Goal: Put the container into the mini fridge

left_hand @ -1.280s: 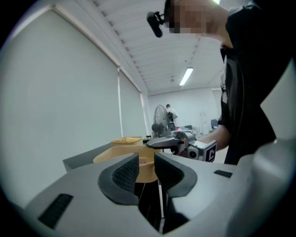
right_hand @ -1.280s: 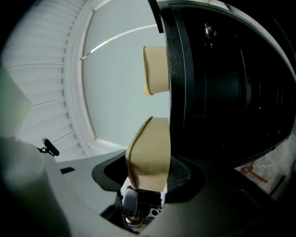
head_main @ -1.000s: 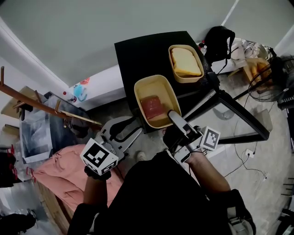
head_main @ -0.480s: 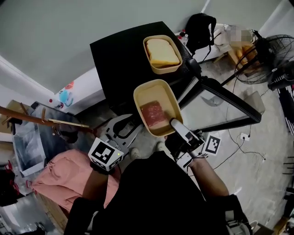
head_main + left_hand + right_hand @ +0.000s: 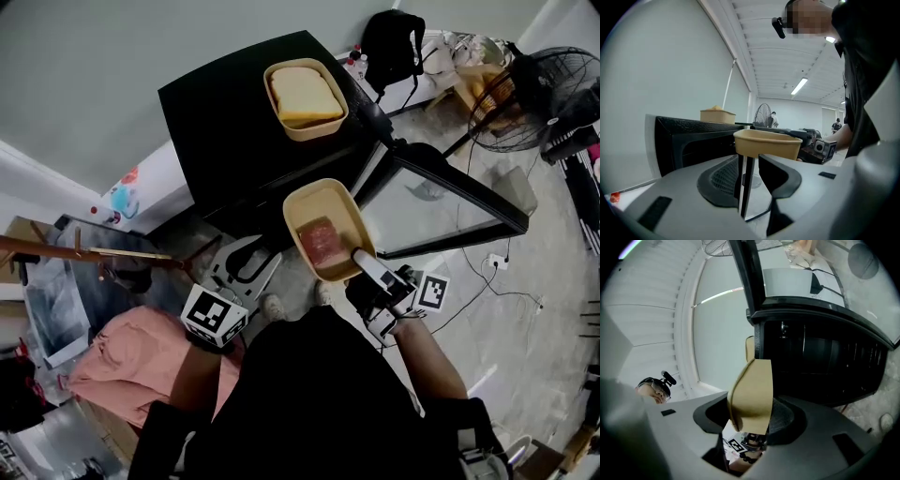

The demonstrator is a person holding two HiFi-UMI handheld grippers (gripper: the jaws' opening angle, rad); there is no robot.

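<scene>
A tan container (image 5: 323, 230) with a reddish block of food hangs in front of the black mini fridge (image 5: 220, 103), beside its open glass door (image 5: 441, 202). My right gripper (image 5: 361, 258) is shut on the container's near rim. In the right gripper view the container's wall (image 5: 752, 390) fills the space between the jaws, with the dark fridge interior (image 5: 820, 357) behind. My left gripper (image 5: 246, 272) is low and to the left, open with nothing in it. From the left gripper view, the container (image 5: 771, 143) floats ahead of the fridge front (image 5: 693, 136).
A second tan container (image 5: 305, 94) with a yellow slab stands on the fridge top. On the floor to the right are a fan (image 5: 539, 94), a black backpack (image 5: 389, 42) and cables. Pink cloth (image 5: 122, 356) lies at the lower left.
The right gripper has carried the container away from the fridge top and down to the open front. The left gripper has sunk a little.
</scene>
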